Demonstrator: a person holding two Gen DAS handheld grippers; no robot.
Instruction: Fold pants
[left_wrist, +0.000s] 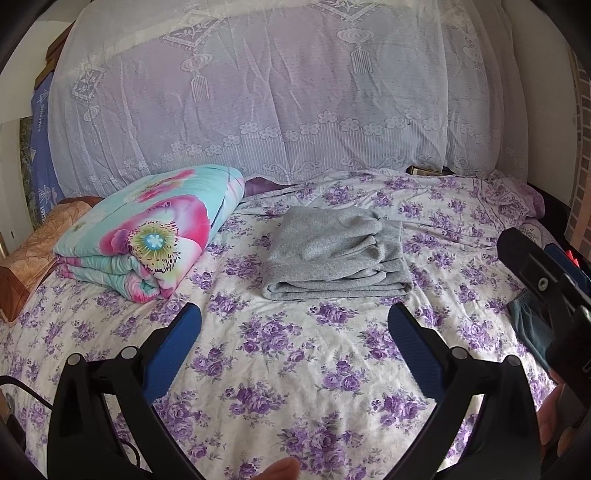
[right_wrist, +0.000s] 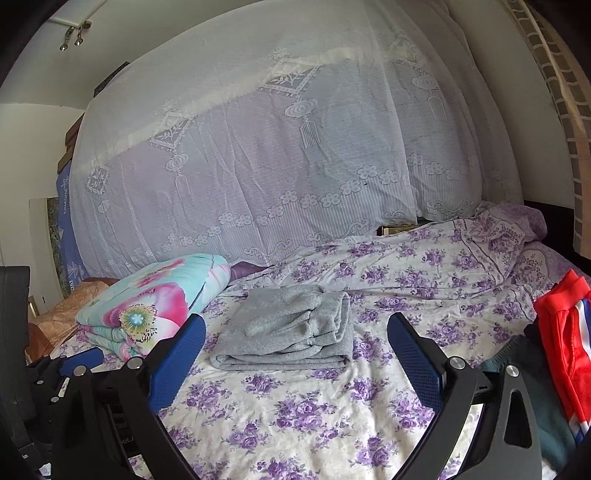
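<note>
a lace-draped bed (left_wrist: 332, 387), covered in a purple-flowered sheet, is filling both views, with a white net curtain (left_wrist: 280, 92) hanging behind it and pale walls and a strip of brick showing at the right edge. a rolled floral quilt (left_wrist: 147, 229) is lying to the left of centre, and a tan pillow (left_wrist: 33, 254) is sitting beyond it at the bed's edge. the grey pants (left_wrist: 332, 254) are resting folded in a compact stack near the middle of the bed, just right of the quilt and apart from it. a red garment (right_wrist: 565, 332) and a dark teal one (left_wrist: 528, 325) are waiting at the right edge. the left tool (left_wrist: 295, 332) and the right tool (right_wrist: 295, 343) are both hovering spread wide and gripping nothing, short of the stack. the fold is looking finished, so the risk is lying in any further contact: a finger brushing the loose top layer could be dragging it off the stack, and the soft, wrinkled sheet could be bunching and tipping the layers askew.
</note>
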